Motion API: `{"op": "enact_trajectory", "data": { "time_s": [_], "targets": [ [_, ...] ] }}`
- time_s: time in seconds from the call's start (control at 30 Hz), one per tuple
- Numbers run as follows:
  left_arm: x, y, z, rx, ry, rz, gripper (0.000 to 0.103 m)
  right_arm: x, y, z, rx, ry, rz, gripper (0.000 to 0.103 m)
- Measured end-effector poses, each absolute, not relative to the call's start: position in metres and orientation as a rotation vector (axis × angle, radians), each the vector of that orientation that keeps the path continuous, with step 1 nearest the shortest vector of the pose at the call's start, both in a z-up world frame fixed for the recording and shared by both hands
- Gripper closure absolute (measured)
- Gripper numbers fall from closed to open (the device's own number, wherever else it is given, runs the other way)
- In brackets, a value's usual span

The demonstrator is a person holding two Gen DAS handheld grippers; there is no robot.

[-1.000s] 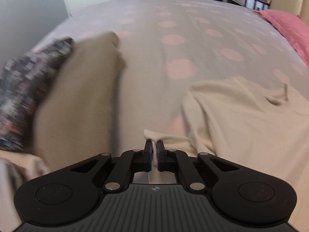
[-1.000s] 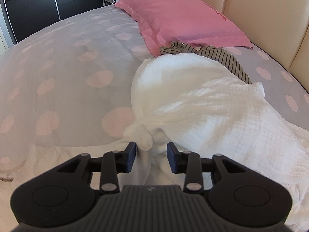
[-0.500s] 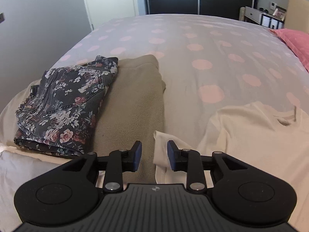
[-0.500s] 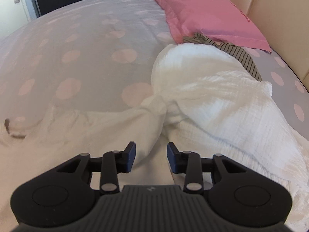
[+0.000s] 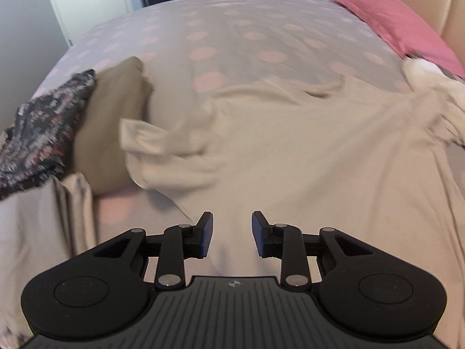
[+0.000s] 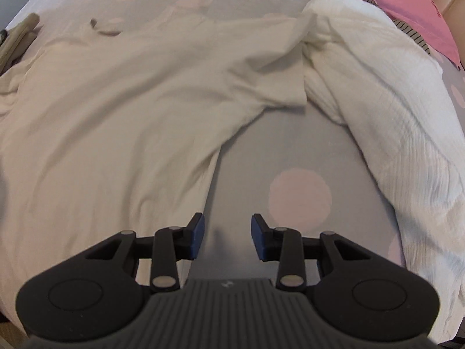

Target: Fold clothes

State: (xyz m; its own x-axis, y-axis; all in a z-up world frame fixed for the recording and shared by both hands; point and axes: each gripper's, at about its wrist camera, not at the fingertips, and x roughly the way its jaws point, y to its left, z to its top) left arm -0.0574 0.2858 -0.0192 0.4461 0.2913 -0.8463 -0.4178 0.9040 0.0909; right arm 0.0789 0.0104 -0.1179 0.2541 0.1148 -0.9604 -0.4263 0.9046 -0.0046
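Observation:
A cream T-shirt (image 5: 305, 151) lies spread on the polka-dot bed, collar toward the far side, its left sleeve (image 5: 151, 139) crumpled. My left gripper (image 5: 232, 234) hovers open over the shirt's lower part with nothing between its fingers. In the right wrist view the same cream T-shirt (image 6: 116, 107) fills the left half, its right sleeve (image 6: 279, 87) lying against a white garment. My right gripper (image 6: 227, 237) is open above bare bedsheet just right of the shirt's side edge.
Folded khaki garment (image 5: 113, 116) and folded floral jeans (image 5: 43, 128) sit at the left, on a beige cloth (image 5: 37, 226). A rumpled white textured garment (image 6: 386, 110) lies right of the shirt. A pink pillow (image 5: 398, 20) and a striped garment (image 6: 412, 35) lie at the headboard.
The left gripper let go of the shirt's sleeve a second ago and opened. Both grippers have pulled back toward the near edge, so more of the shirt shows.

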Motion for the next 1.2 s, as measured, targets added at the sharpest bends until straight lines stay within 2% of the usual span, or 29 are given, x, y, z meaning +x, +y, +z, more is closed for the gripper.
{"op": "enact_trajectory", "data": {
  "time_s": [0.2, 0.37, 0.57, 0.7, 0.77, 0.83, 1.07, 1.2],
  "targets": [
    [-0.086, 0.206, -0.05, -0.094, 1.145, 0.361, 0.076, 0.017, -0.023, -0.141, -0.314, 1.384, 0.416, 0.065],
    [-0.105, 0.154, -0.072, -0.095, 1.238, 0.31, 0.076, -0.011, -0.051, -0.147, -0.194, 1.48, 0.43, 0.065],
    [-0.123, 0.119, -0.083, -0.101, 1.26, 0.299, 0.076, -0.037, -0.054, -0.153, -0.191, 1.529, 0.473, 0.067],
    [-0.128, 0.108, -0.092, -0.083, 1.291, 0.294, 0.075, -0.046, -0.047, -0.159, -0.25, 1.54, 0.483, 0.073],
    [-0.128, 0.105, -0.094, -0.054, 1.295, 0.297, 0.075, -0.049, -0.044, -0.161, -0.274, 1.538, 0.484, 0.084],
    [-0.129, 0.104, -0.094, -0.038, 1.295, 0.307, 0.075, -0.051, -0.04, -0.163, -0.298, 1.537, 0.485, 0.102],
    [-0.127, 0.103, -0.101, -0.001, 1.342, 0.308, 0.074, -0.067, -0.043, -0.126, -0.431, 1.501, 0.404, 0.103],
    [-0.131, 0.092, -0.107, 0.059, 1.36, 0.275, 0.074, -0.067, -0.057, -0.126, -0.52, 1.556, 0.301, 0.103]
  ]
}}
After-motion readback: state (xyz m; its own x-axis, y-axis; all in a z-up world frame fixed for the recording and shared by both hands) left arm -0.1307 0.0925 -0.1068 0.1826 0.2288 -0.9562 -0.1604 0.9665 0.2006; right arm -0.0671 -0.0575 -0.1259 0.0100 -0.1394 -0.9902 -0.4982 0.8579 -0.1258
